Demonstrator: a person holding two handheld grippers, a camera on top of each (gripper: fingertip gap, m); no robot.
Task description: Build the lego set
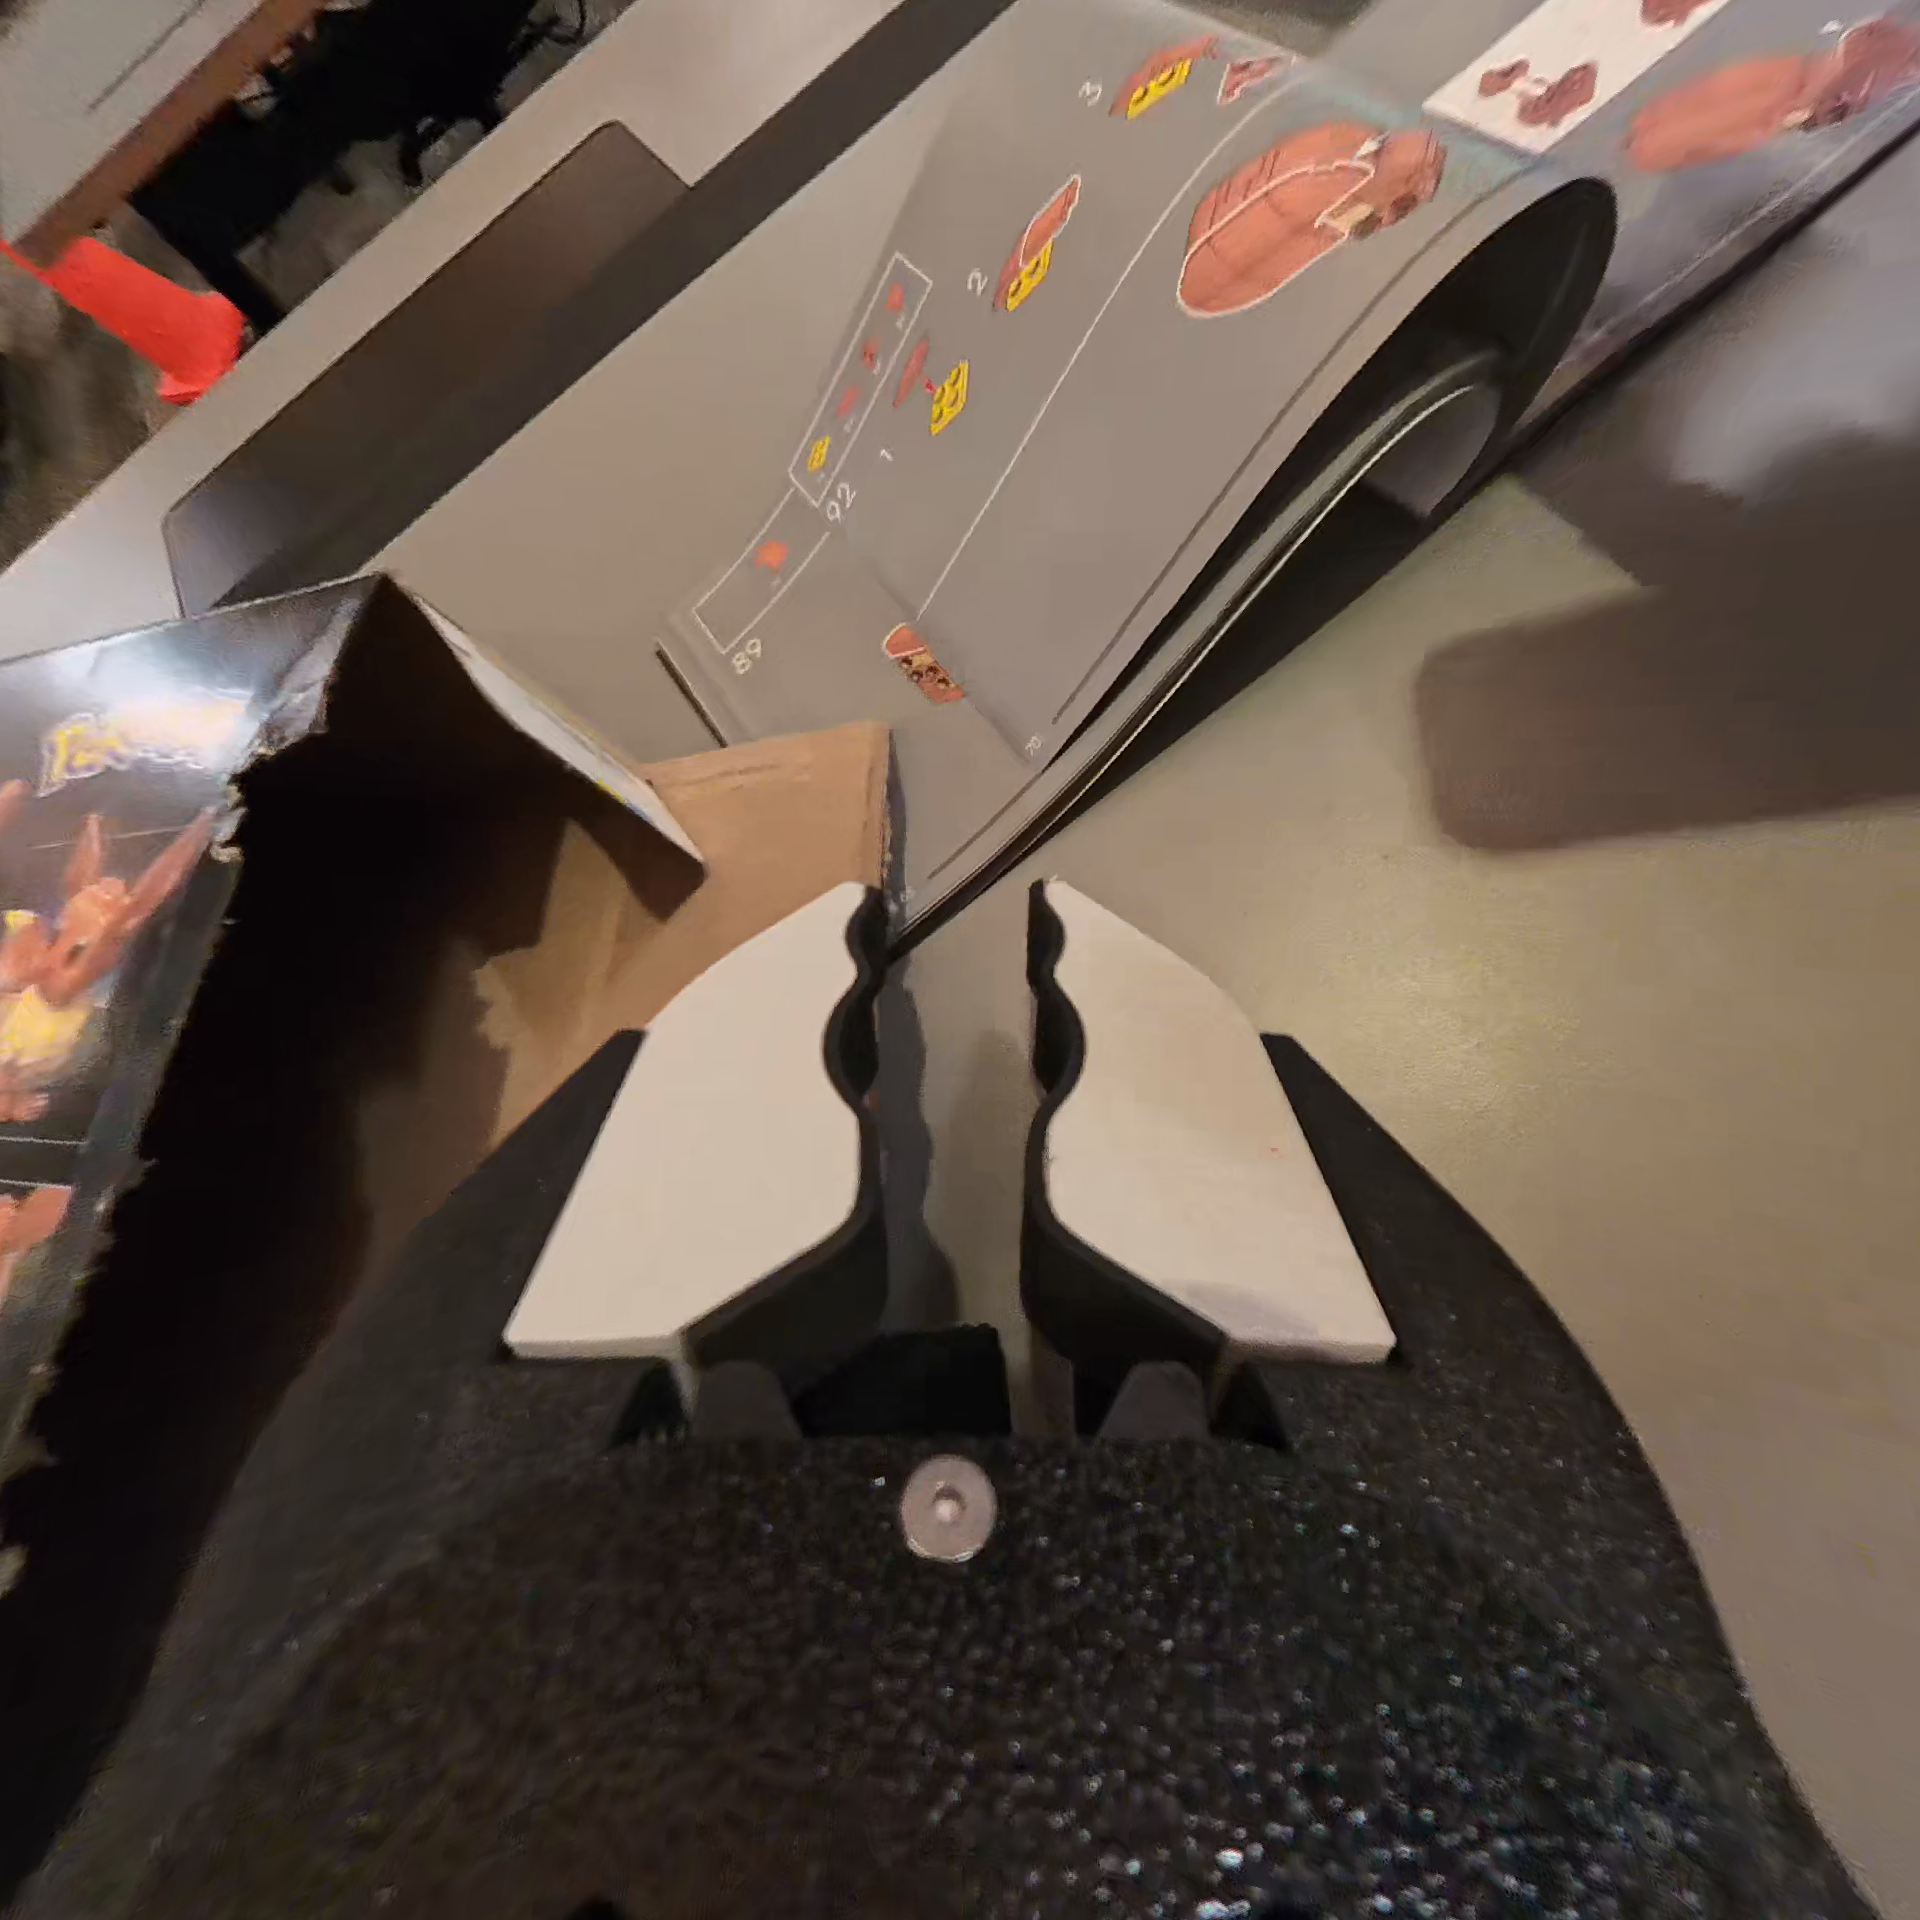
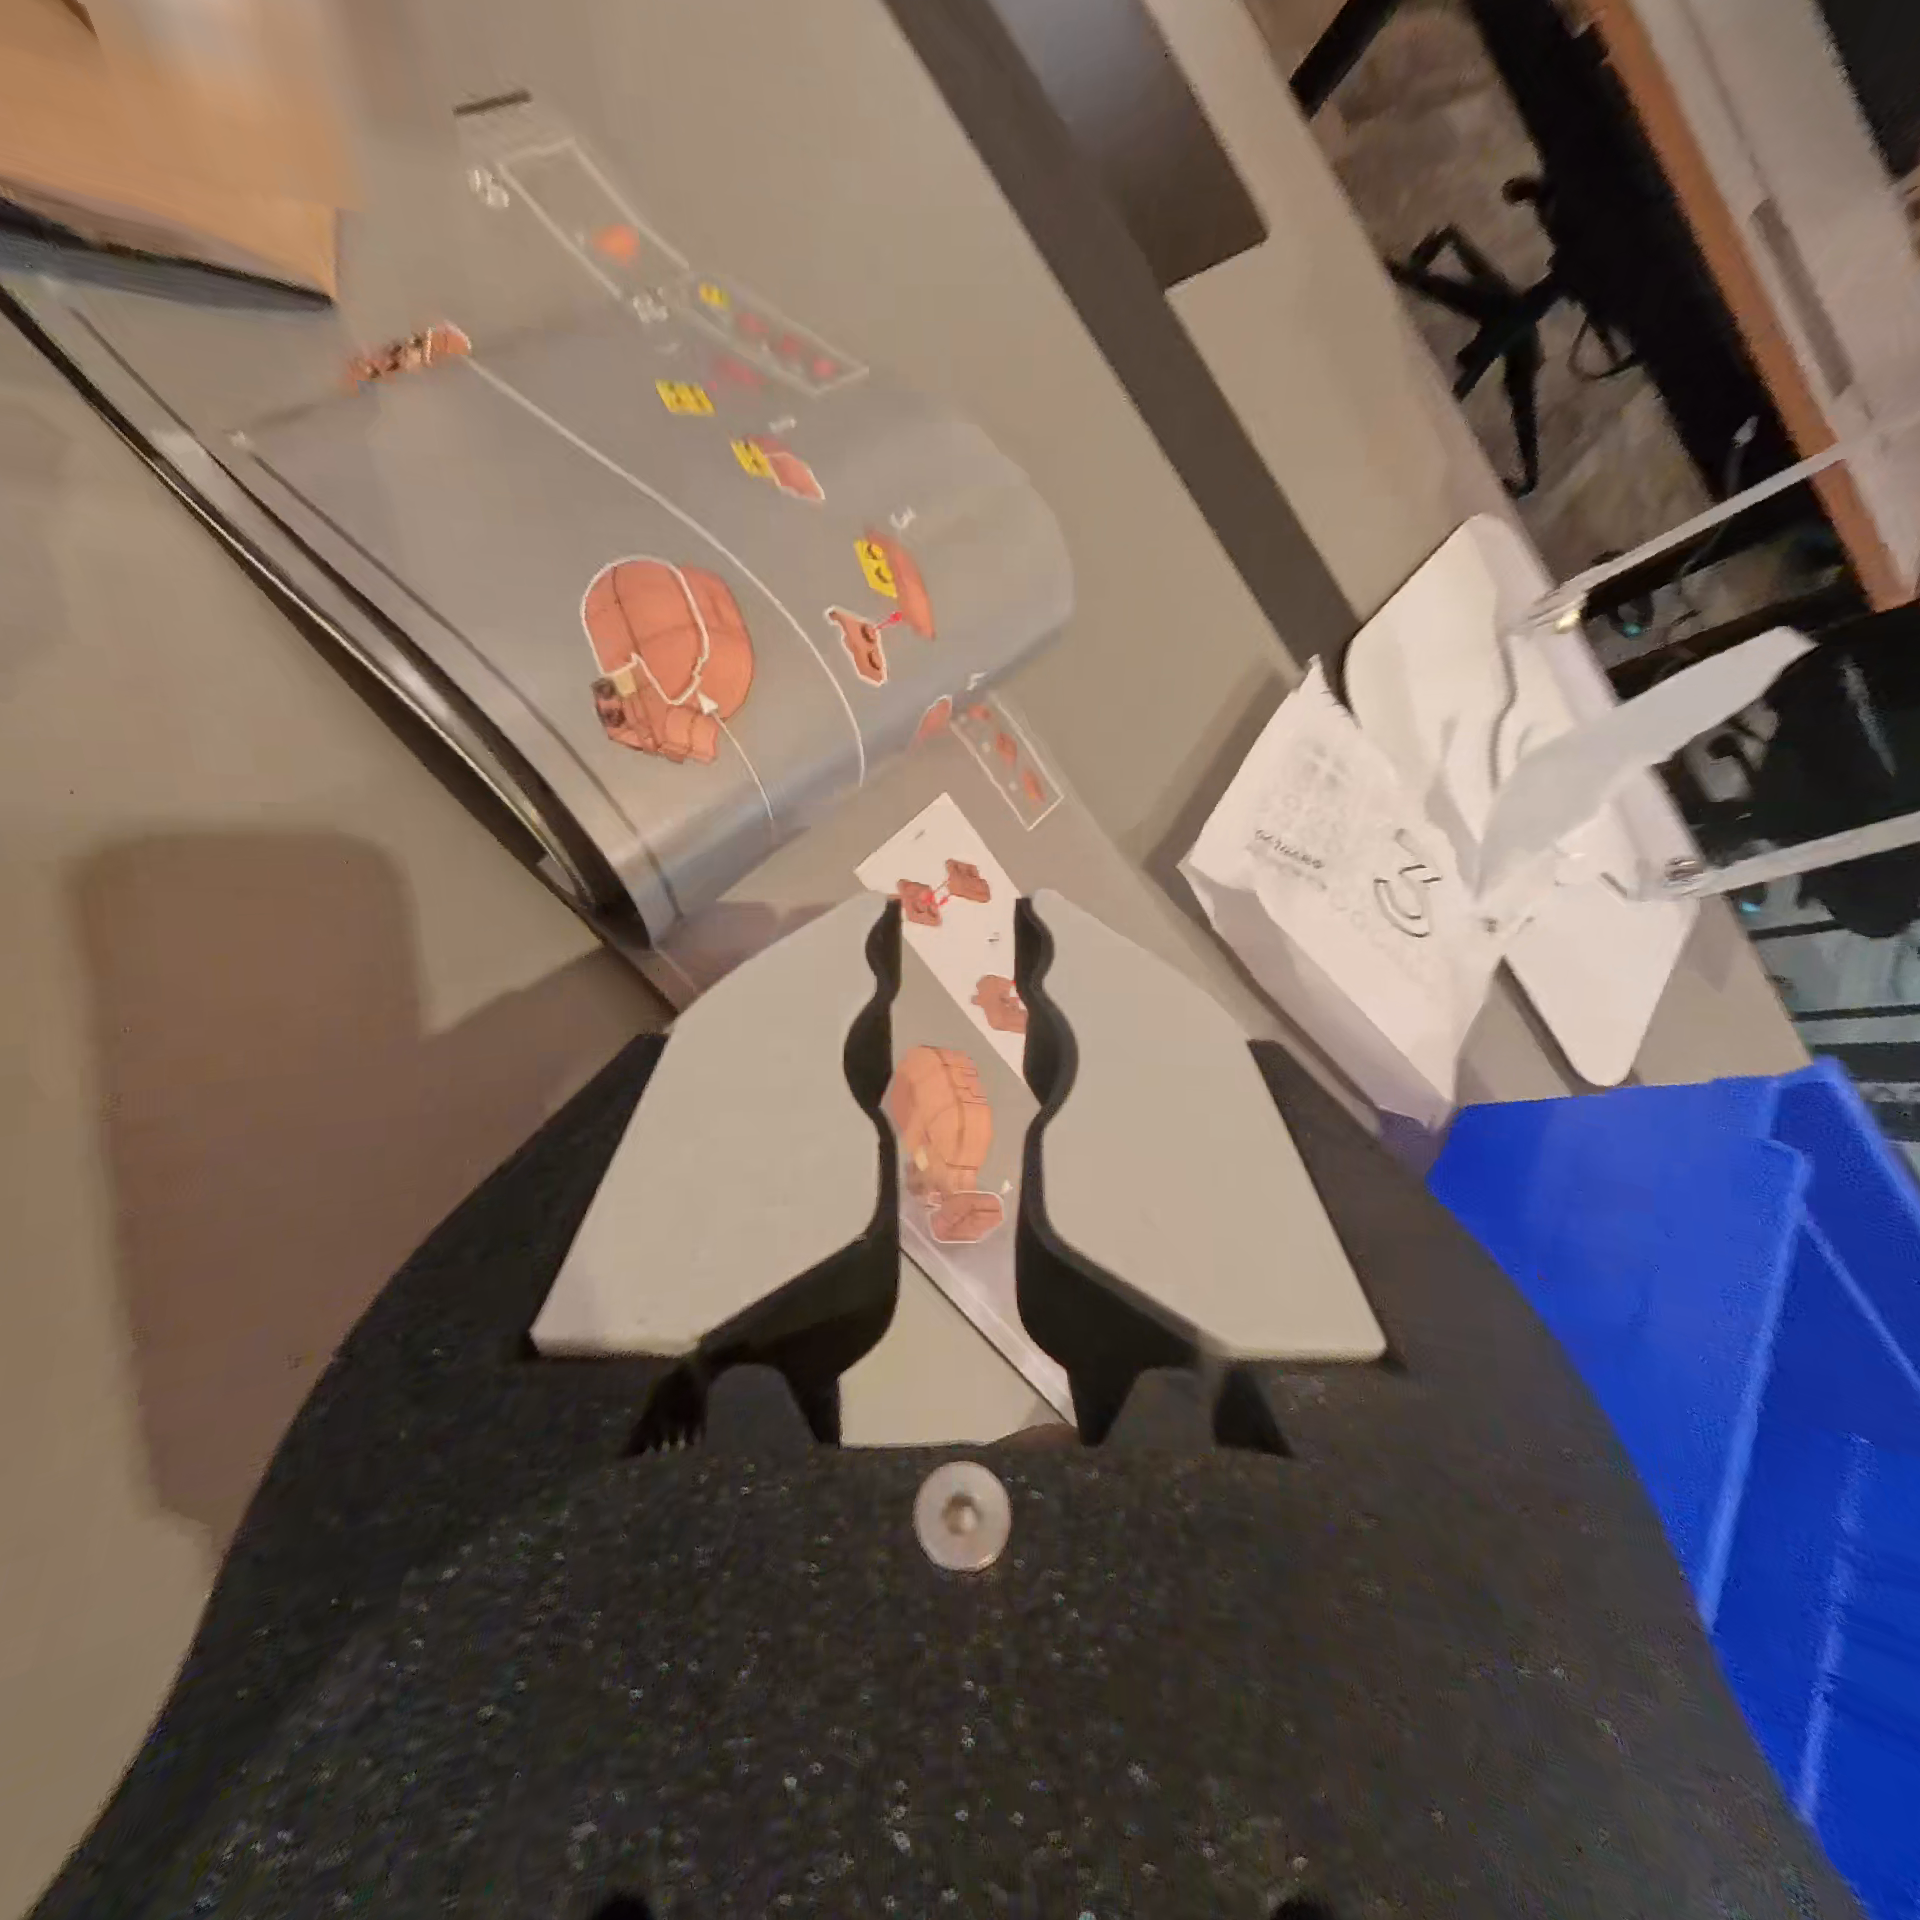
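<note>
Open instruction booklet (image 1: 1039, 468) on the table (image 1: 1455, 1039), torn box (image 1: 312, 883) left of the booklet, paper bag (image 2: 1382, 862) and bin (image 2: 1714, 1299) to the booklet's right

glossy paper booklet (image 1: 1091, 436), torn brown cardboard box (image 1: 436, 831), matt table (image 1: 1455, 1039), smooth blue plastic bin (image 2: 1714, 1299).

Both wrist cameras look down along their fingers, close over the table — sharing the open booklet (image 1: 1091, 436).
</note>
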